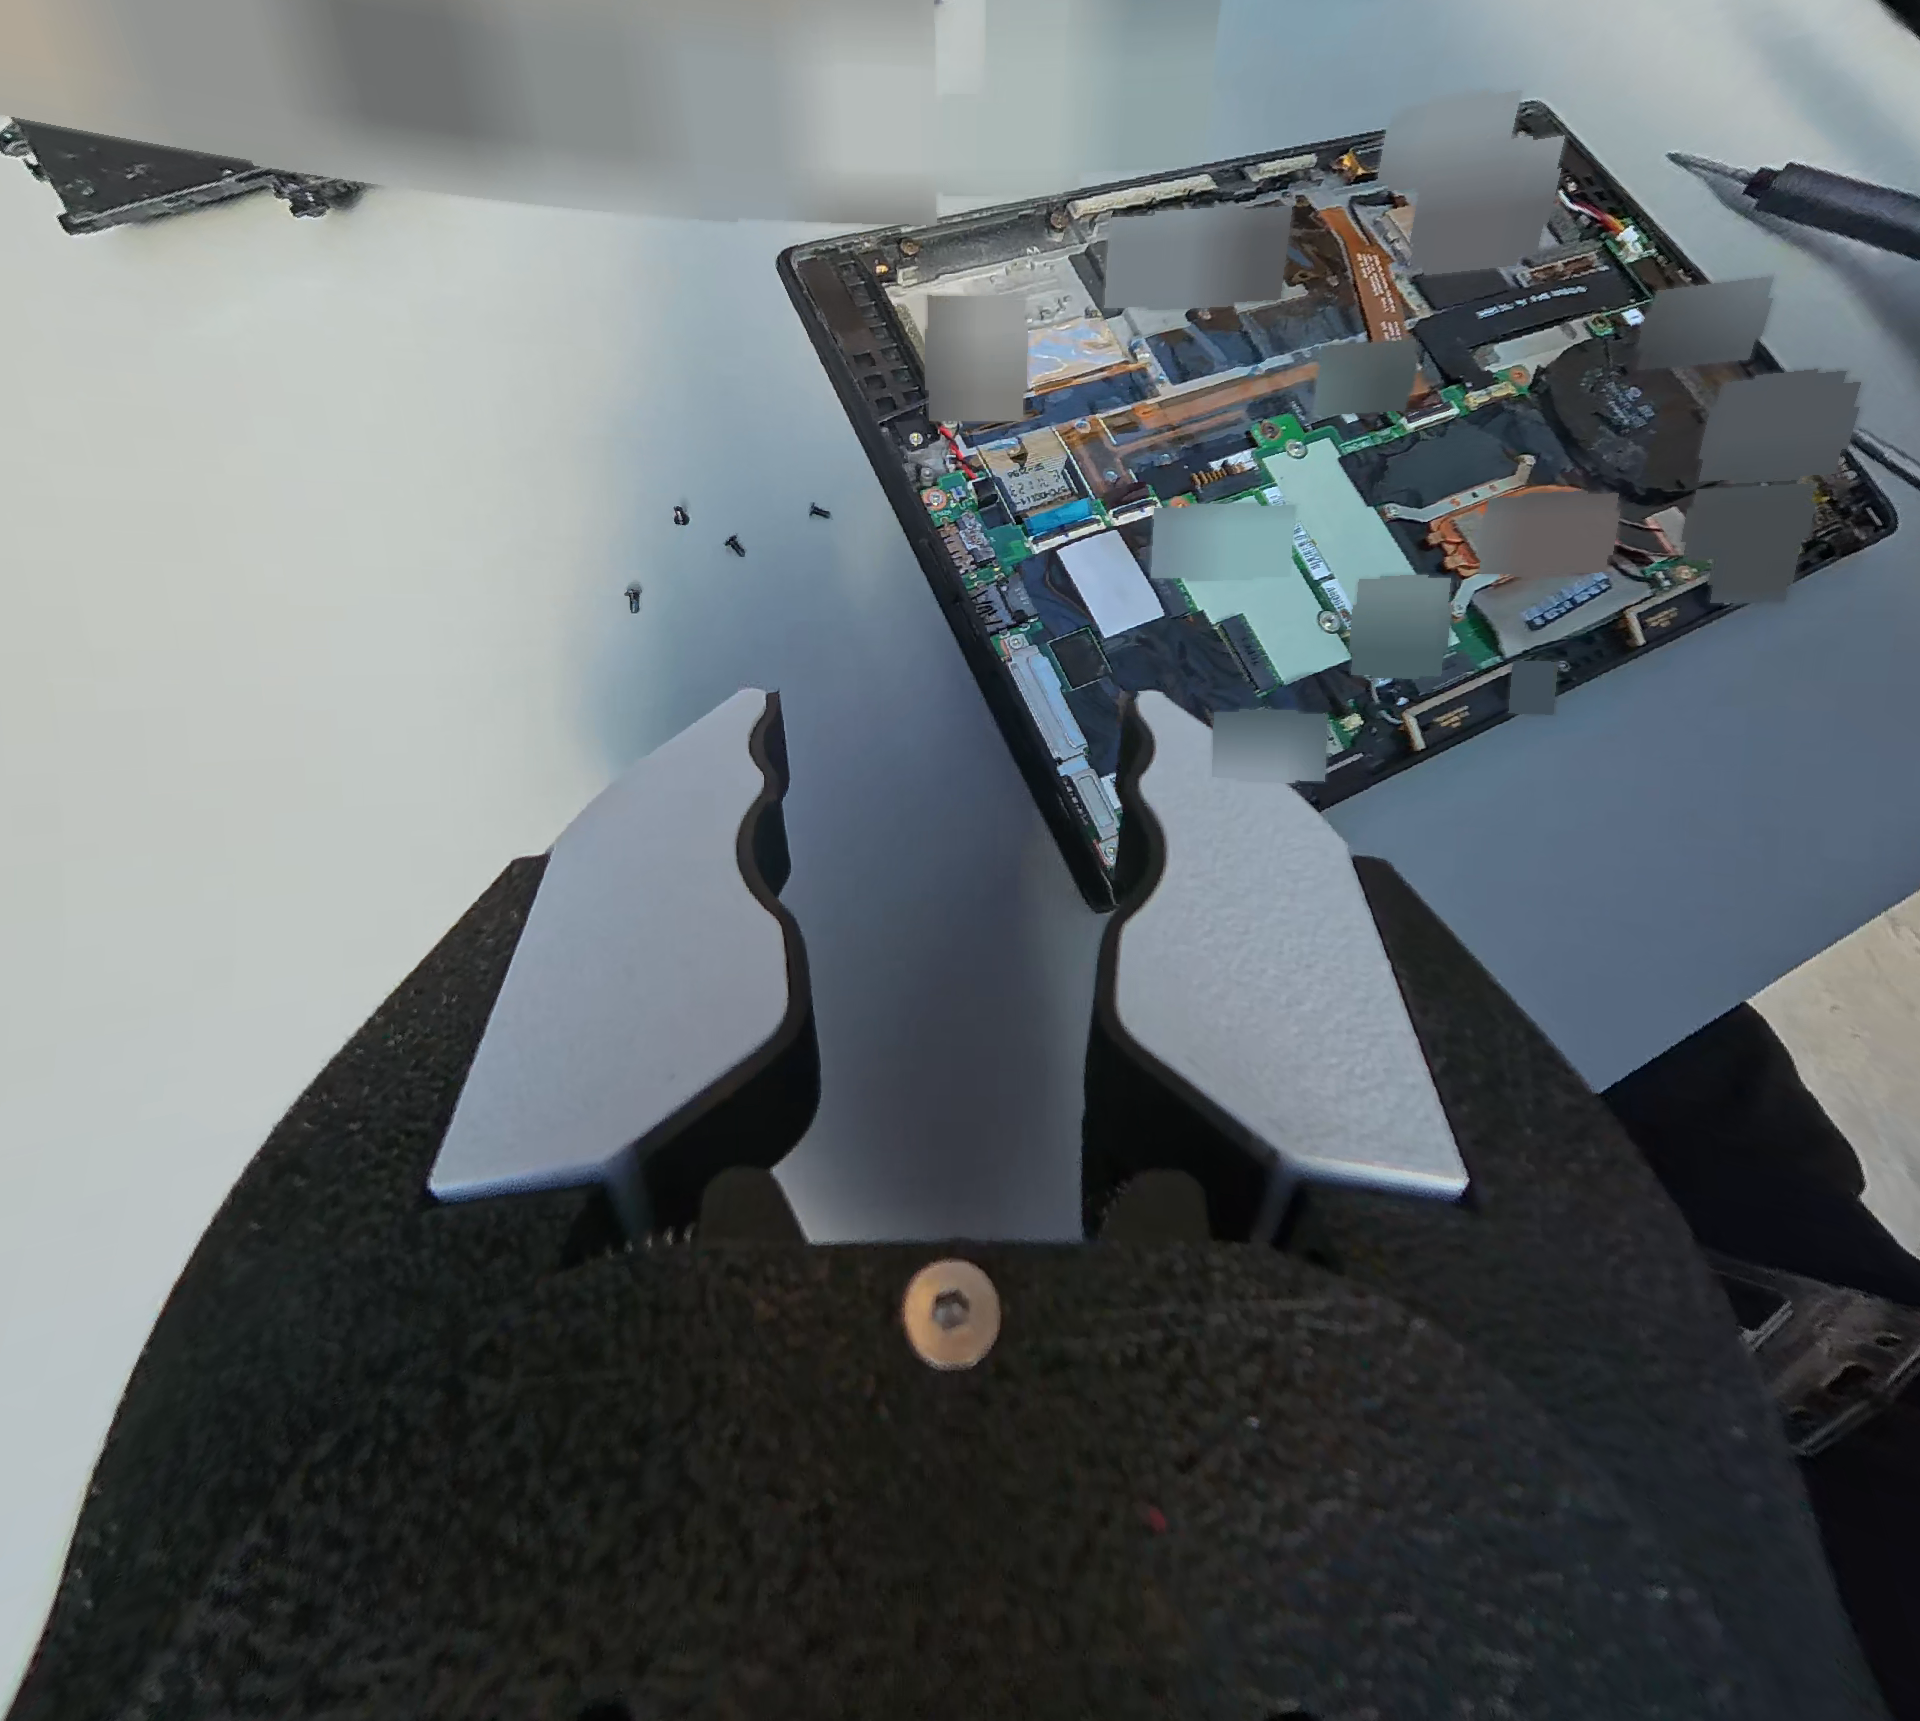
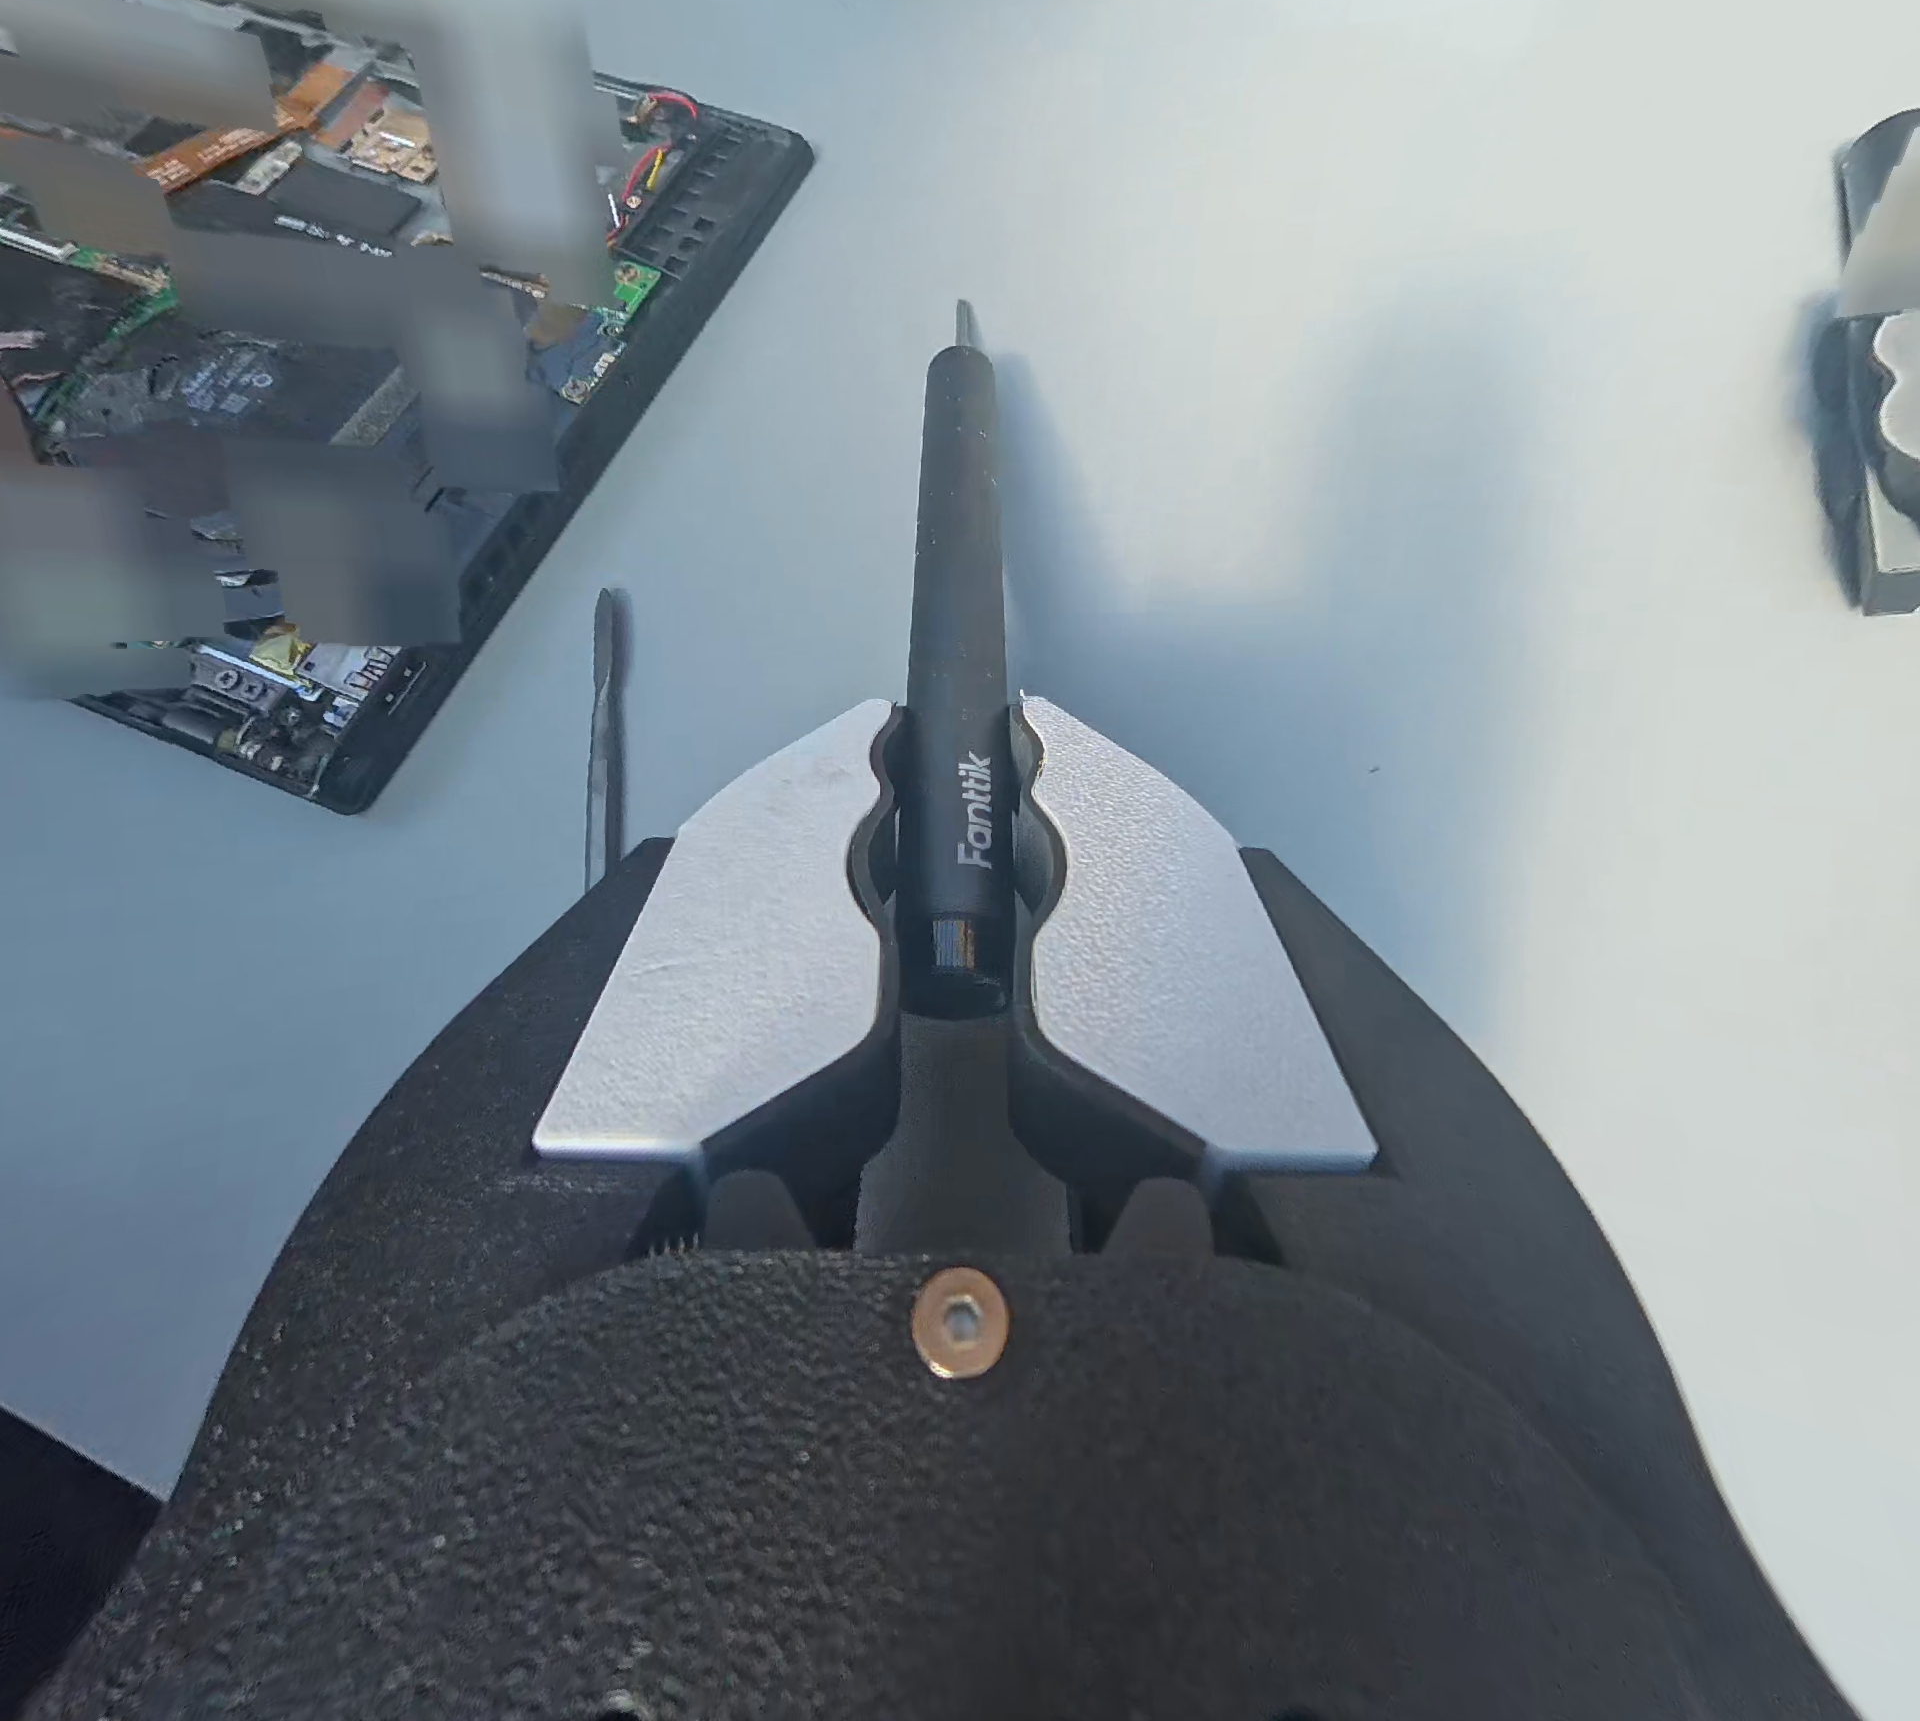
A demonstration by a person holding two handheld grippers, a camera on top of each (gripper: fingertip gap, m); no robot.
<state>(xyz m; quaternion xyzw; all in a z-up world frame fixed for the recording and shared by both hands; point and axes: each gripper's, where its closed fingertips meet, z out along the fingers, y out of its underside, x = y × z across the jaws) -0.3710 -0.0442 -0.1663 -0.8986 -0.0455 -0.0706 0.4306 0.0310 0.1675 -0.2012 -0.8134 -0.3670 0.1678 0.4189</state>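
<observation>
The left gripper (image 1: 954, 715) hovers low with its jaws spread apart and nothing between them. The right gripper (image 2: 956, 715) points forward, jaws clamped on a screwdriver (image 2: 956, 591).

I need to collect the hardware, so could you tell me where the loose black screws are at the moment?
In the left wrist view, four loose black screws lie on the white table, just left of the opened laptop and ahead of the open left gripper.

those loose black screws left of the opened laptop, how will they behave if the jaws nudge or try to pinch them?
The loose screws are tiny beside the left gripper, so they are probably hard to pinch. Round shanks on the smooth white table suggest they would roll or skid. They lie apart, so a nudge likely scatters them more.
</observation>
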